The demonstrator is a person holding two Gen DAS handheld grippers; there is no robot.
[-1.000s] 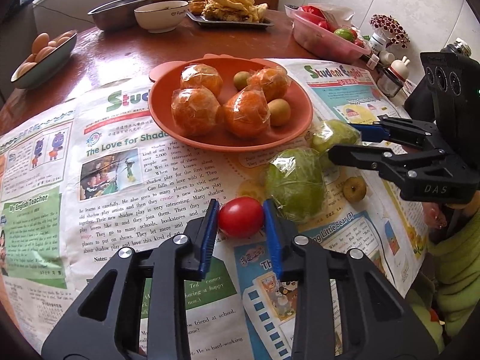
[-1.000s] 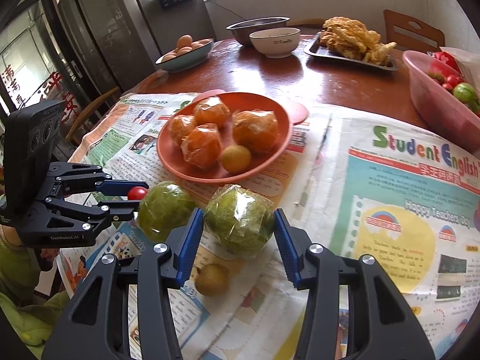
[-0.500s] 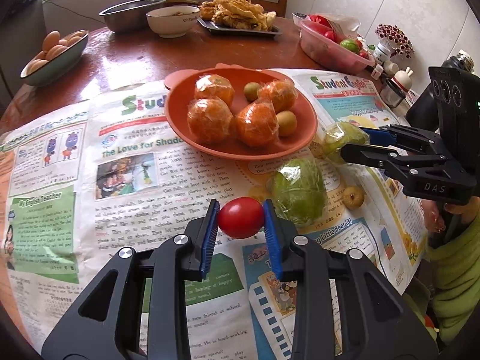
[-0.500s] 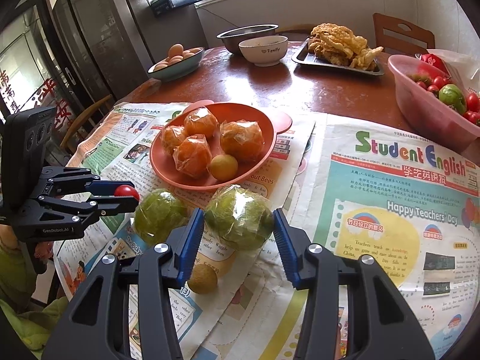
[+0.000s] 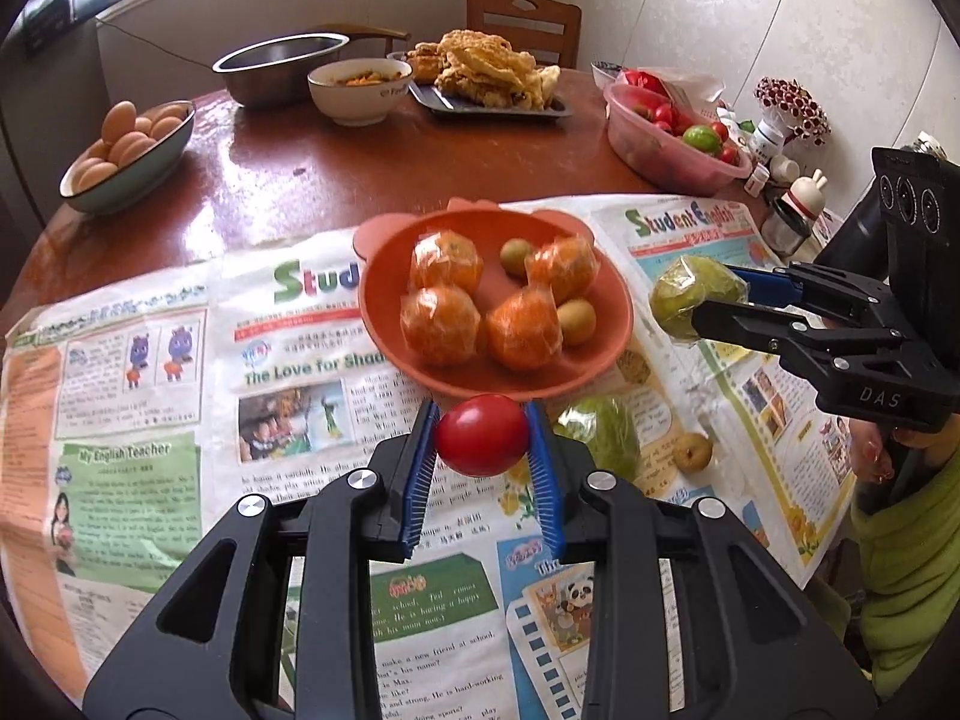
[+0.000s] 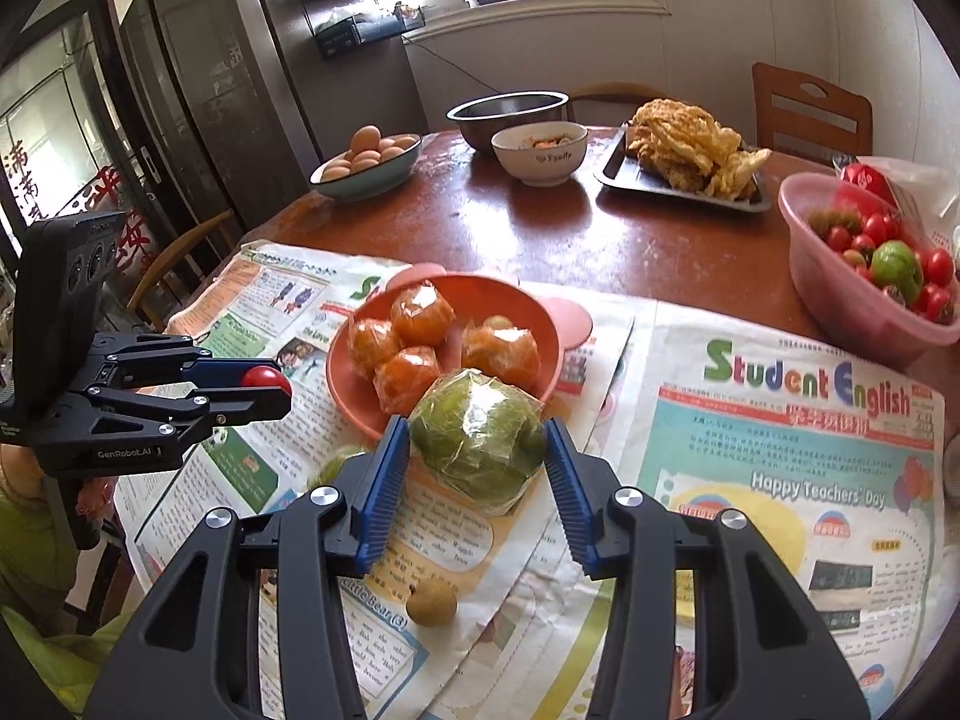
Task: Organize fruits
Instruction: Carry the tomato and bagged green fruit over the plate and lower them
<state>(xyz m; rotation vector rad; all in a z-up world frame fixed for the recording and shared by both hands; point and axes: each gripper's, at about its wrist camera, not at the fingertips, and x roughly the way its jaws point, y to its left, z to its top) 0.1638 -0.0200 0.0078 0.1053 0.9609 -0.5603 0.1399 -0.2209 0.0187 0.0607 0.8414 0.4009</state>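
- Left wrist view looks forward along its fingers (image 5: 420, 468), close above the tabletop (image 5: 336, 168).
- Right wrist view likewise; both share the orange plate (image 6: 528, 312).

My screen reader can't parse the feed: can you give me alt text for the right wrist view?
The right claw grips a plastic-wrapped green fruit lifted above the newspaper, near the orange plate of wrapped oranges. At left, the left claw holds a red tomato; a small brown fruit lies on the paper below.

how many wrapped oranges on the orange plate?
4, clustered on the plate: back left, back right, front left, front right. None looks hidden.
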